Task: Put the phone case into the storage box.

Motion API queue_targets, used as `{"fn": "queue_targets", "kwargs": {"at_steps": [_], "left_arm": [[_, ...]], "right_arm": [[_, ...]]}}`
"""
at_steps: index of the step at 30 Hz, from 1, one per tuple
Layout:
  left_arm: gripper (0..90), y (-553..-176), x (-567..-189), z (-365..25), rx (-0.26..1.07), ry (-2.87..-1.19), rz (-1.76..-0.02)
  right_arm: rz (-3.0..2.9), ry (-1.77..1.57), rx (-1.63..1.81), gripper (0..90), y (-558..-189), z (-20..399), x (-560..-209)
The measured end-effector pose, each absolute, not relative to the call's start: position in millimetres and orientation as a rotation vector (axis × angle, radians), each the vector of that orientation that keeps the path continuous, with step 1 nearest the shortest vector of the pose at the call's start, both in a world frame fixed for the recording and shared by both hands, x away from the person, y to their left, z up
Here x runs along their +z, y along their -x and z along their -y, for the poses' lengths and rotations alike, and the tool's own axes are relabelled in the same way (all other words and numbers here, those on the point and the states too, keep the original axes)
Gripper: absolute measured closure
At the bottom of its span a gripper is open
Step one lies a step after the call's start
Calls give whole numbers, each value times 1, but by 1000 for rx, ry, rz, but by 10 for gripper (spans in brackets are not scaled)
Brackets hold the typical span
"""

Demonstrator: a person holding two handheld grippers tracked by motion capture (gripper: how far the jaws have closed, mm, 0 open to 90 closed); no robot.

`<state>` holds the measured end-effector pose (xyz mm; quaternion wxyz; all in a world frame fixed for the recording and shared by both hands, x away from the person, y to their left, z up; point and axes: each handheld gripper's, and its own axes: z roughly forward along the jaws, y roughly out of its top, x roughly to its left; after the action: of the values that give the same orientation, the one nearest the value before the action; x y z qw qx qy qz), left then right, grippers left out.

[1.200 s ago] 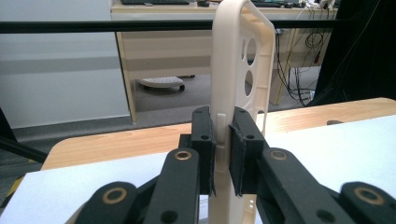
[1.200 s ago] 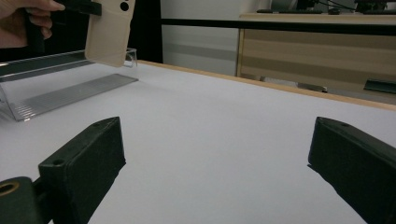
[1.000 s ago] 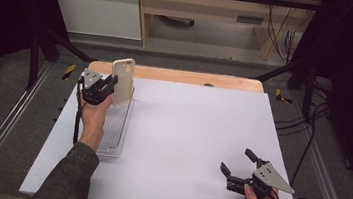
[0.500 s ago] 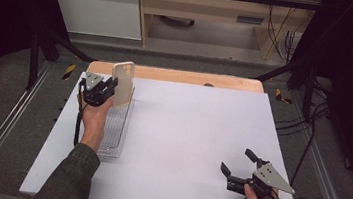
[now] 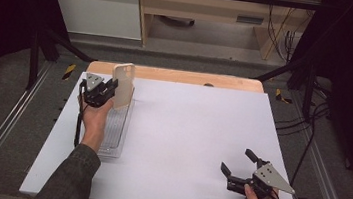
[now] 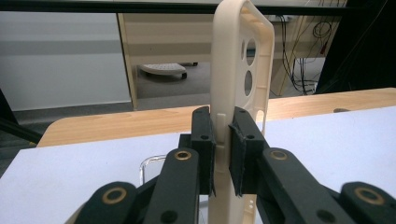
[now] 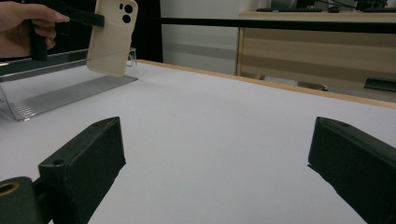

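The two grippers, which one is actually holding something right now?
The left gripper, at the table's far left: its jaws are clamped on the edge of the beige phone case. The right gripper sits open, holding nothing.

Left gripper [image 5: 110, 88] held above the far-left part of the table [image 5: 186, 131], jaws closed on one edge of an upright phone case [image 5: 122, 85], case raised over the far end of a clear tray [image 5: 114, 131]. Tray lies lengthwise along the table's left side, under the left hand [image 5: 95, 116]. Right gripper [image 5: 238, 163] at the near-right corner, well apart from the case, jaws spread with bare table between them
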<state>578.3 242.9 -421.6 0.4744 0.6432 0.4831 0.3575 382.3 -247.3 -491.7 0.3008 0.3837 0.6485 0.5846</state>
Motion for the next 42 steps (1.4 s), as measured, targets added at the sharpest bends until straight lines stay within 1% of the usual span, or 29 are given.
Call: {"fn": "queue_targets", "kwargs": {"at_steps": [22, 42], "left_arm": [[805, -578, -425, -240, 853, -1575, -1192], [803, -580, -427, -239, 843, -1577, -1238]], "right_arm": [[-1723, -1029, 1556, 37, -382, 248, -492], [-1724, -1034, 1558, 37, -382, 248, -492]]}}
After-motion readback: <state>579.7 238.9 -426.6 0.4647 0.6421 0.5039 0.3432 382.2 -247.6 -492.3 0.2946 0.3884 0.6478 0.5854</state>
